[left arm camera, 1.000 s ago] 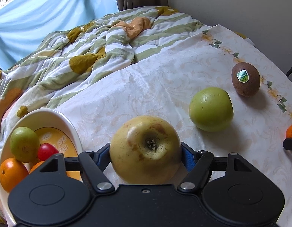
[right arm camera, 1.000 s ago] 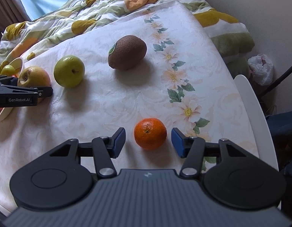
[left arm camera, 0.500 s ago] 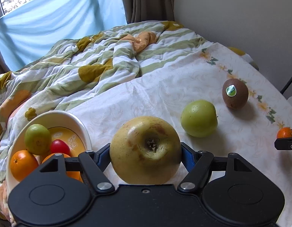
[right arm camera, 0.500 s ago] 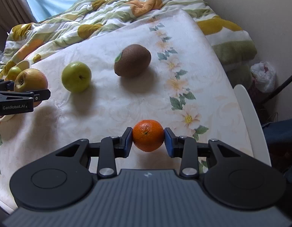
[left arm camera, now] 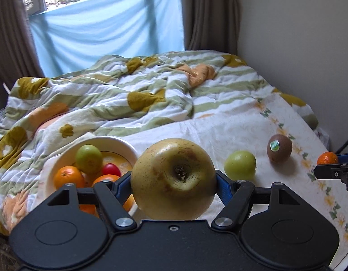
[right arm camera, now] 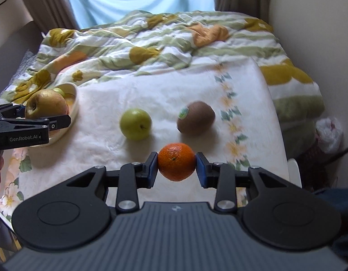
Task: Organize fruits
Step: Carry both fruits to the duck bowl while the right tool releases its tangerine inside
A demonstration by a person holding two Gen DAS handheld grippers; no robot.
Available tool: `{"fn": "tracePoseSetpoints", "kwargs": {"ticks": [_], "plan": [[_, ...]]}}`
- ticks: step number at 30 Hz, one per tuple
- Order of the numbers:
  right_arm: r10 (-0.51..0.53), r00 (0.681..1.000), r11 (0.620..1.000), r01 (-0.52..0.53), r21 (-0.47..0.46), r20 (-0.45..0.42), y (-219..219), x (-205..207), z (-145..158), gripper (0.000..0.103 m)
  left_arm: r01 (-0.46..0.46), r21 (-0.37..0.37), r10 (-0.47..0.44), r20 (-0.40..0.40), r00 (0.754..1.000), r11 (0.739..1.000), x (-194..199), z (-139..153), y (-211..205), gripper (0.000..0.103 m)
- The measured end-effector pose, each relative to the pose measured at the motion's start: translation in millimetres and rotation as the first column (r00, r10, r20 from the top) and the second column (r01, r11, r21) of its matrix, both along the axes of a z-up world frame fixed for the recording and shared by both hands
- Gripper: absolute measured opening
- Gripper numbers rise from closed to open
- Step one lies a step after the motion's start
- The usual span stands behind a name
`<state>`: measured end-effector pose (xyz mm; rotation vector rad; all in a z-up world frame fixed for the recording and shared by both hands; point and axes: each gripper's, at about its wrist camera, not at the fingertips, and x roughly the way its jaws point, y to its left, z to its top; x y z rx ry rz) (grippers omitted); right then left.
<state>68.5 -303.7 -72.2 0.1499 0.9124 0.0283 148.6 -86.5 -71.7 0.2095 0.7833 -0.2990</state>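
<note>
Left tongs (left arm camera: 174, 178) gripping yellow apple (left arm camera: 173, 178), right tongs (right arm camera: 176, 168) clamping orange (right arm camera: 176, 167)

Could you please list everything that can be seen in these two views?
Yellow apple: one, yellow-brown, held in the left claw.
Orange: one, orange, held in the right claw.
Green apple: one, green, on the tablecloth.
Kiwi: one, brown with a sticker, on the tablecloth right of the green apple.
Bowl: one, white, on the left, holding a green fruit, a red one and orange ones.
Tablecloth: one, white with flowers.
Quilt: one, green-striped, behind.
Curtain: one, light blue, at the window.
Plastic bag: one, white, far right.
Left claw: black, blue pads.
Right claw: black, blue pads.
</note>
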Motion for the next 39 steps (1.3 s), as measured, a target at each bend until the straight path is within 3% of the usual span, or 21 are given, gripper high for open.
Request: {"fn": "tracePoseSetpoints", "kwargs": {"ticks": [8,14,26,39], "plan": [[0.146,0.988,0.989,-0.147,0.009,0.056,30.4,26.7,32.5,0.051,-0.122,-0.042,0.125,0.058,0.99,0.992,-6.7,32.5,36.5,0.077],[0.242,0.967,0.97,-0.243,0.001,0.085,72.5,49.9,44.6,0.051,-0.182,-0.055,0.185,0.058,0.981,0.982,3.4,36.9,73.3,0.077],[0.284,0.955,0.958,-0.286,0.007,0.082,153.2,96.3,34.7,0.051,-0.234,-0.049,0.234,-0.003,0.972,0.971,33.3,6.4,152.5,0.077],[0.272,0.962,0.962,-0.272,0.007,0.029,206.7,122.7,1.7,0.051,-0.189,-0.095,0.184,-0.059,0.981,0.977,66.8,-38.4,189.6,0.077]]}}
